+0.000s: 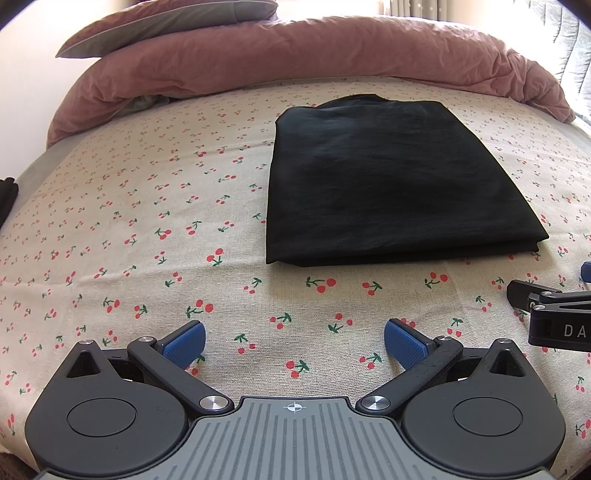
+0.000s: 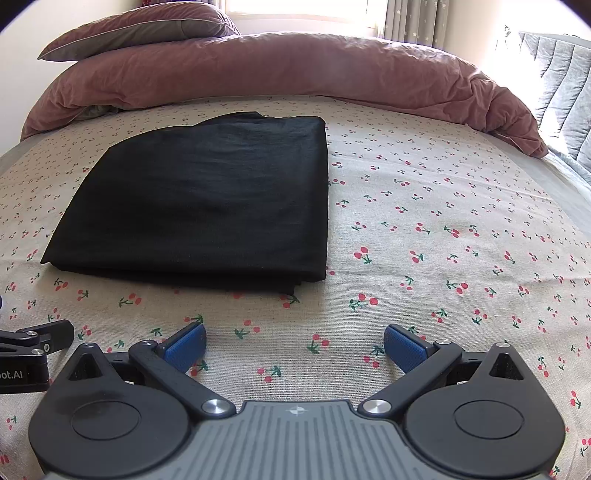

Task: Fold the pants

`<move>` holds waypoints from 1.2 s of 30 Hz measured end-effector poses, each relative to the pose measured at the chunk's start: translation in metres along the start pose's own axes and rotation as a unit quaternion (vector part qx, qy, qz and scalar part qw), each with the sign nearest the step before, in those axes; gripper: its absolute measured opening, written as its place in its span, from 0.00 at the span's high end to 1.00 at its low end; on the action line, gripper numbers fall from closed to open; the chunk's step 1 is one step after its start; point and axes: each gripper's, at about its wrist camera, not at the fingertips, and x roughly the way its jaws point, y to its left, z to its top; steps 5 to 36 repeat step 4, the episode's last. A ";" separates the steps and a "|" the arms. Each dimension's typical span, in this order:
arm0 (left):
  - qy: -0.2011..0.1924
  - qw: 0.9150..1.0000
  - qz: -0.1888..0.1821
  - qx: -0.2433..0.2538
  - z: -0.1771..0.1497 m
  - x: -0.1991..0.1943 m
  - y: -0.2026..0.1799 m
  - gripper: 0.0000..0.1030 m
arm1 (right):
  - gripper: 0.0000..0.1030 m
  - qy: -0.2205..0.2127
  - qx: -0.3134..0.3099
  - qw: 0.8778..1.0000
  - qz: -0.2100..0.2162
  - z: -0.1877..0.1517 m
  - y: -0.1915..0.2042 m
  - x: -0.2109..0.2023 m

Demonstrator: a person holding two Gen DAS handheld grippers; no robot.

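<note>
The black pants [image 1: 388,177] lie folded into a flat rectangle on the cherry-print bed sheet [image 1: 147,221]. They also show in the right wrist view [image 2: 207,199], left of centre. My left gripper [image 1: 294,341] is open and empty, hovering over the sheet in front of the pants' near edge. My right gripper [image 2: 294,345] is open and empty, just in front of the pants' near right corner. Neither gripper touches the pants. Part of the right gripper's body shows at the right edge of the left wrist view [image 1: 554,314], and the left gripper's body at the left edge of the right wrist view [image 2: 29,350].
A rumpled pink duvet [image 1: 295,62] lies across the far side of the bed, with a pink and grey pillow [image 1: 166,26] on top. A grey quilted headboard [image 2: 557,88] stands at the right. A dark cloth [image 1: 7,195] lies at the left edge.
</note>
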 end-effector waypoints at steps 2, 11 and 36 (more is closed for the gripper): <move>-0.001 1.000 0.003 -0.001 0.000 -0.001 0.000 0.00 | 0.01 0.000 0.000 1.000 0.000 0.000 0.000 0.000; -0.003 1.000 0.000 0.000 0.001 -0.002 -0.001 0.00 | 0.01 0.000 0.001 1.000 0.001 0.000 0.000 0.000; -0.003 1.000 0.000 0.000 0.001 -0.002 -0.001 0.00 | 0.01 0.000 0.001 1.000 0.001 0.000 0.000 0.000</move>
